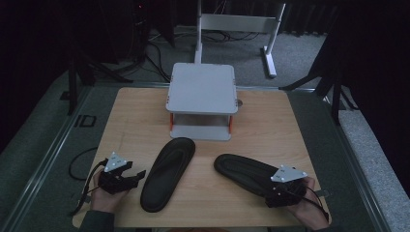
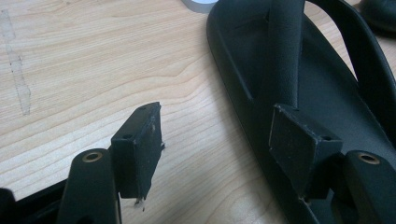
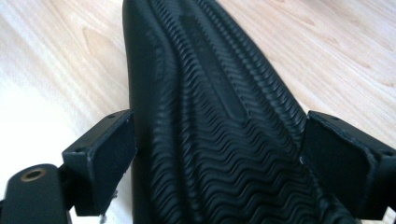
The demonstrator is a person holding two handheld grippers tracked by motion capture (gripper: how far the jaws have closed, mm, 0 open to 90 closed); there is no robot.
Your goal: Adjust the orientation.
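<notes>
Two black sandals lie on the wooden table (image 1: 270, 121). The left sandal (image 1: 167, 174) rests strap up. My left gripper (image 1: 138, 175) is at its left edge. In the left gripper view this gripper (image 2: 219, 147) stands open: one pad (image 2: 140, 149) hangs over bare wood, the other over the left sandal's (image 2: 322, 93) footbed, below the strap. The right sandal (image 1: 244, 170) lies sole up, its wavy tread showing. My right gripper (image 1: 268, 187) is at its near end. The right gripper (image 3: 224, 158) is open, with the right sandal (image 3: 210, 107) between its pads, which stand close to both edges.
A grey two-level stand (image 1: 202, 87) sits at the back middle of the table. A white metal frame (image 1: 270, 43) and cables are on the floor behind. The table's near edge runs just under both hands. The far sandal's tip (image 2: 380, 14) shows in the left gripper view.
</notes>
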